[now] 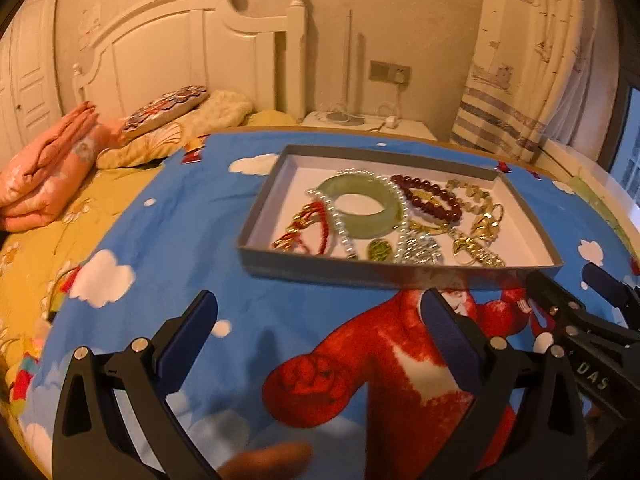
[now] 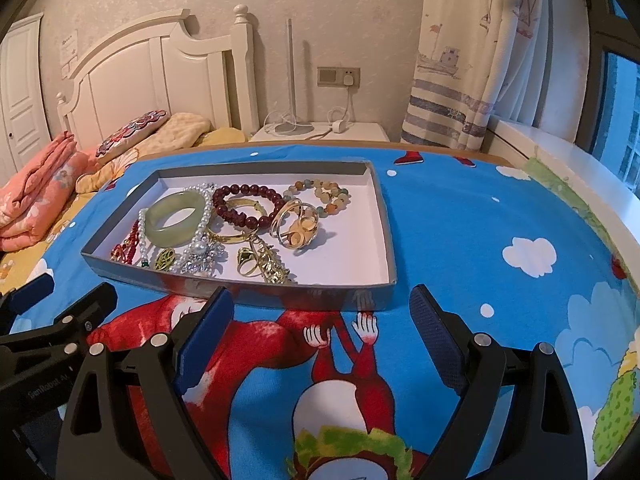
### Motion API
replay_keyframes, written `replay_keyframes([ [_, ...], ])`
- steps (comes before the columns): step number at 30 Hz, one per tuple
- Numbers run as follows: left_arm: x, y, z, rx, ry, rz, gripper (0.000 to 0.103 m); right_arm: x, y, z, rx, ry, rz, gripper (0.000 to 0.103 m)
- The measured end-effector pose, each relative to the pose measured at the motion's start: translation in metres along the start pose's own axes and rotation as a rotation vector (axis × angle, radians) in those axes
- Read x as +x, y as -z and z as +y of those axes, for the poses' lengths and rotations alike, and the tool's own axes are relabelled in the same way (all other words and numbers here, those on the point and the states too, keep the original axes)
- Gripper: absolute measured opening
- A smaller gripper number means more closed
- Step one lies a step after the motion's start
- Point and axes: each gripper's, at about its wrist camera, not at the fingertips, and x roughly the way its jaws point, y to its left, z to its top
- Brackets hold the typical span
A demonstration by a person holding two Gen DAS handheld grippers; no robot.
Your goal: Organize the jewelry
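Note:
A shallow grey box lid (image 1: 400, 272) (image 2: 236, 292) with a white floor lies on the blue cartoon cloth. Inside it are a pale green jade bangle (image 1: 360, 208) (image 2: 176, 220), a dark red bead bracelet (image 1: 428, 200) (image 2: 248, 204), a pearl strand (image 2: 206, 216), gold rings (image 2: 296, 224), a beige bead bracelet (image 2: 324, 196) and several gold and crystal pieces. My left gripper (image 1: 320, 312) is open just short of the box's near wall, nothing between its fingers. My right gripper (image 2: 322, 308) is also open and empty at the near wall, and it shows in the left wrist view (image 1: 568, 288) at the right.
The cloth (image 2: 460, 240) covers a table with a bare blue stretch right of the box. A bed with folded pink bedding (image 1: 48, 168) and pillows lies to the left. Behind are a white nightstand (image 2: 320, 132) with a lamp stand, a curtain (image 2: 472, 60) and a window sill (image 2: 560, 168).

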Motion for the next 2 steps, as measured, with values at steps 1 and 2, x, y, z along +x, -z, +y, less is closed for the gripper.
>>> replay_keyframes([
  [1, -0.0026, 0.0023, 0.0007, 0.004, -0.018, 0.002, 0.101, -0.0011, 0.0009, -0.0014, 0.008, -0.010, 0.009, 0.087],
  [2, -0.0037, 0.0047, 0.0014, 0.011, -0.032, 0.010, 0.101, -0.0033, 0.0029, -0.0021, 0.015, -0.024, 0.020, 0.087],
])
